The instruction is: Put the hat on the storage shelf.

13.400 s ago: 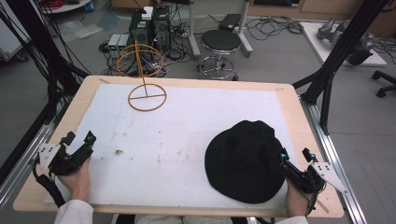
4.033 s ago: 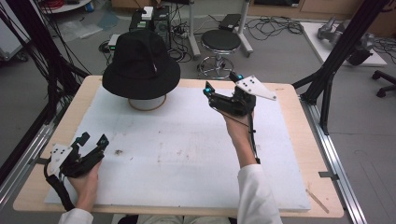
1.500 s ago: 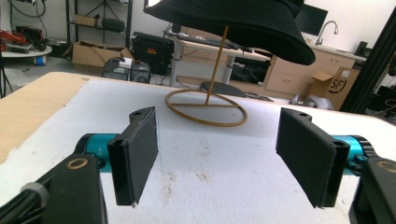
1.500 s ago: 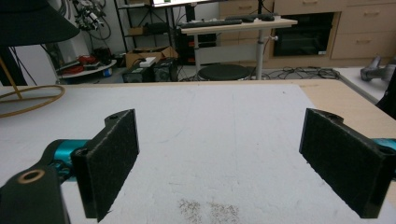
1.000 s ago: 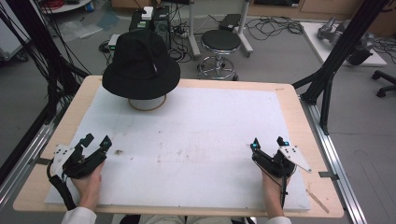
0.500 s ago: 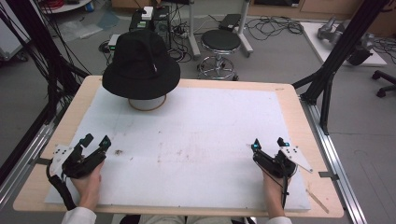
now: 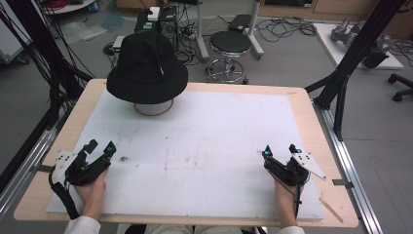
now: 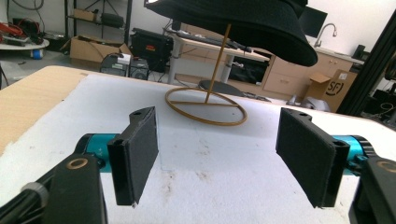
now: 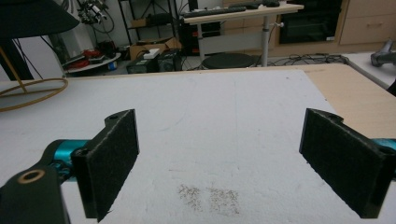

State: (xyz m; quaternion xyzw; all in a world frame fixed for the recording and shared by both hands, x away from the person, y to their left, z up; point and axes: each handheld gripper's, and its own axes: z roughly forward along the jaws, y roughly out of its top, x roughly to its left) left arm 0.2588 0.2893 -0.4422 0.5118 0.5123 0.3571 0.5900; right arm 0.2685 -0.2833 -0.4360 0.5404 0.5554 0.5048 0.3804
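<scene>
A black bucket hat (image 7: 147, 67) hangs on a thin gold wire stand (image 7: 153, 108) at the back left of the white mat. In the left gripper view the hat (image 8: 243, 21) sits on the stand's rod above its ring base (image 8: 205, 107). My left gripper (image 7: 100, 147) rests open at the front left, nothing between its pads (image 8: 137, 154). At the front right my right gripper (image 7: 280, 151) is open too, its pads (image 9: 109, 158) spread wide over bare mat. The stand's ring (image 9: 30, 93) and the hat brim (image 9: 32, 16) show at the far left of the right gripper view.
The white mat (image 7: 204, 146) covers a wooden table (image 7: 316, 126). Small dark smudges (image 9: 210, 196) mark the mat near the right gripper. Black frame posts (image 7: 350, 53) rise beside the table. A stool (image 7: 230, 46) and cables lie on the floor behind.
13.4 s ago the hat lay on the mat by the right gripper with the stand bare; it now hangs on the stand. The right gripper has come back to the front right.
</scene>
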